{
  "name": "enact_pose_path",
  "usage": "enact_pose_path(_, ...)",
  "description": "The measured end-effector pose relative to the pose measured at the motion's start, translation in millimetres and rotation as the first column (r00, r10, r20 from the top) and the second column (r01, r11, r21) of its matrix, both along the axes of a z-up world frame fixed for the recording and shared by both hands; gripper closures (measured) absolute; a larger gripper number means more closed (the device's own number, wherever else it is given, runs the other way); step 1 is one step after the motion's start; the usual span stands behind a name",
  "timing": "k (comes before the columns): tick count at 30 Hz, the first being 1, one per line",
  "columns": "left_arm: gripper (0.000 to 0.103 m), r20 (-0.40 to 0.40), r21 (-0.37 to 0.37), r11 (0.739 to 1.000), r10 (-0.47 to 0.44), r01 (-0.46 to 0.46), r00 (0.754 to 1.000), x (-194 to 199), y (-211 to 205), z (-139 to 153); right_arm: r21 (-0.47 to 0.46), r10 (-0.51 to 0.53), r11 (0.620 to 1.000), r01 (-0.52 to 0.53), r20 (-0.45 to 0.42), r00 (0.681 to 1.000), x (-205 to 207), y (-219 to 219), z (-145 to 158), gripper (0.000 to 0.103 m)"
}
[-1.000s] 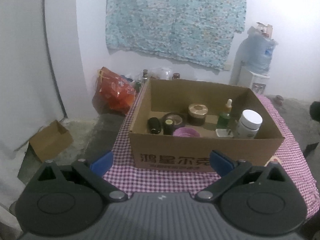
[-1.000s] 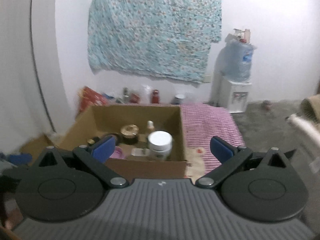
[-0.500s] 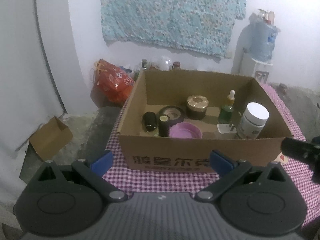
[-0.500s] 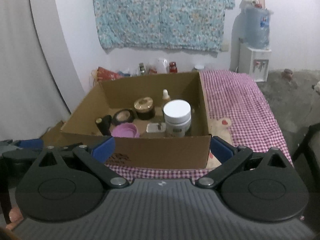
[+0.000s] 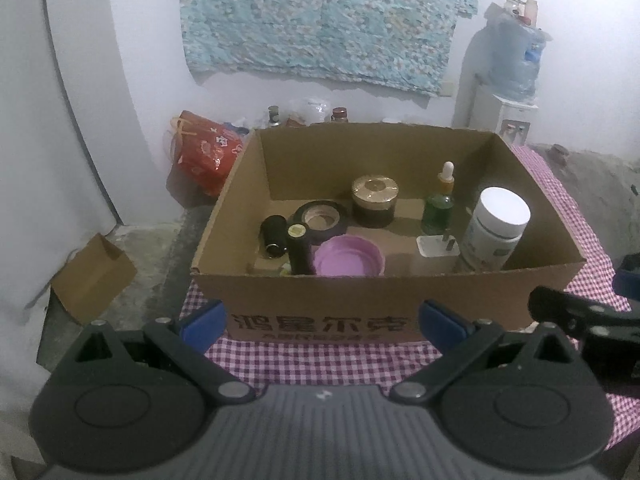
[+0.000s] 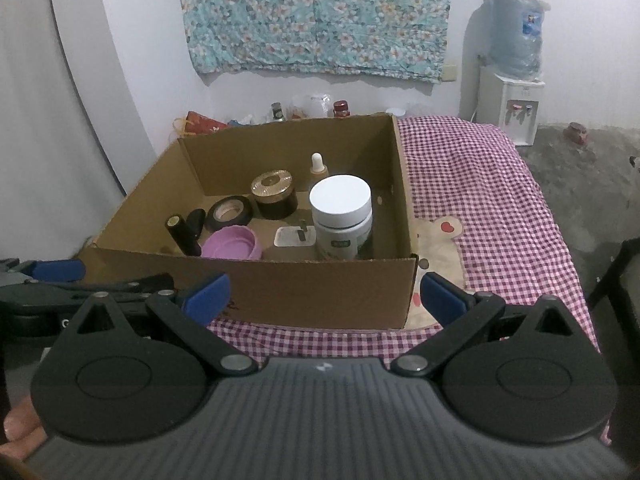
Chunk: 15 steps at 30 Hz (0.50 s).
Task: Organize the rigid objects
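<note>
An open cardboard box [image 5: 320,304] [image 6: 304,284] stands on a purple checked cloth. Inside it are a white-lidded jar [image 5: 498,224] [image 6: 341,216], a green dropper bottle [image 5: 439,204], a gold-lidded dark jar [image 5: 374,202] [image 6: 275,194], a black tape roll [image 5: 321,222] [image 6: 229,214], a purple lid [image 5: 348,258] [image 6: 231,243], a white plug [image 5: 437,247] [image 6: 294,236] and two small black cylinders [image 5: 298,248] [image 6: 182,232]. My left gripper [image 5: 322,322] is open in front of the box's near wall. My right gripper [image 6: 322,296] is open too, before the box's near right corner. Neither holds anything.
The checked cloth [image 6: 480,208] stretches right of the box. A red bag [image 5: 204,156], bottles and a water dispenser [image 6: 510,92] stand by the back wall. A small cardboard box [image 5: 94,276] lies on the floor at left. A dark chair edge [image 6: 616,280] is at right.
Both grippers have come closer to the box and now look down into it from higher. Each gripper has come into the other's view. The jaws stay open.
</note>
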State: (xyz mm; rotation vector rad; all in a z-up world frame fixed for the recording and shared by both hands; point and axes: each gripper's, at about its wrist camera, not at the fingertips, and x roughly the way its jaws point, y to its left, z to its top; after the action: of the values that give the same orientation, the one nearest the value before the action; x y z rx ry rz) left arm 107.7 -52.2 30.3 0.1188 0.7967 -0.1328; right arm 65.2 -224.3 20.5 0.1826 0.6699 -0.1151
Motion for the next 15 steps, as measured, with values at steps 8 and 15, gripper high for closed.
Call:
enact_pose_path(8,0.0,-0.007,-0.007,1.0,-0.003,0.003,1.0,1.0,3.3,1.0,-0.013,0.002,1.0,-0.002,-0.01,1.0,1.9,2.4,-2.5,0.001)
enact_pose_path(15,0.0,-0.023,-0.018,1.0,0.002,-0.003,1.0,2.8,5.1,-1.2,-0.016,0.004,1.0,-0.004,-0.022,1.0,3.7,3.5,-4.3,0.001)
